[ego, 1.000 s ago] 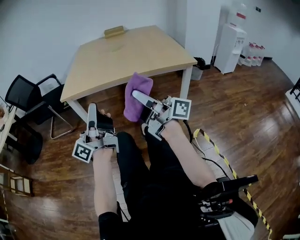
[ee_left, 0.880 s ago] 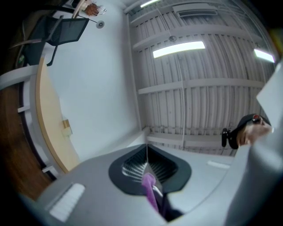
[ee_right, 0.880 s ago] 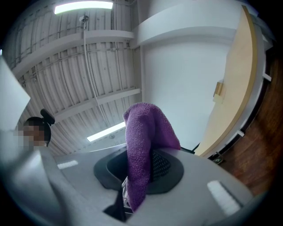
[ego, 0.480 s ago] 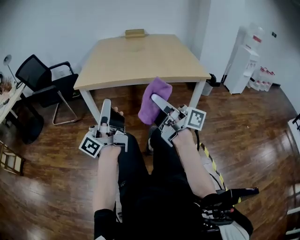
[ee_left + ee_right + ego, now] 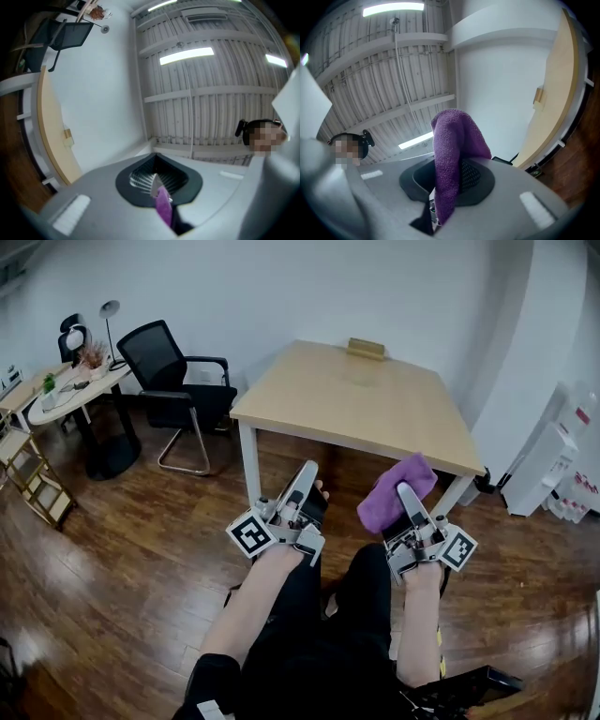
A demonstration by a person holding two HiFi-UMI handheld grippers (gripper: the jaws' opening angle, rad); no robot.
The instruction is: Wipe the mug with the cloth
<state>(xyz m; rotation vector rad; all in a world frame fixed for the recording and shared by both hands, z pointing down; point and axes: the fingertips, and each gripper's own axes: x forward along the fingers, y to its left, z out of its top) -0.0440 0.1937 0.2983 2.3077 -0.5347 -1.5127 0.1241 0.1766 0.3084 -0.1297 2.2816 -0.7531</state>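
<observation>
Over the seated person's lap, at about eleven o'clock, the left gripper (image 5: 306, 474) has its jaws pressed together, apparently on nothing. At one o'clock the right gripper (image 5: 407, 502) pinches a fluffy purple cloth (image 5: 389, 501), which drapes over its jaws. Farther out, at twelve, stands a square light-wood table (image 5: 375, 404), bare but for a small wooden block (image 5: 367, 349). No mug shows anywhere, so it must be found first; a firm pinch should stop the cloth slipping meanwhile.
</observation>
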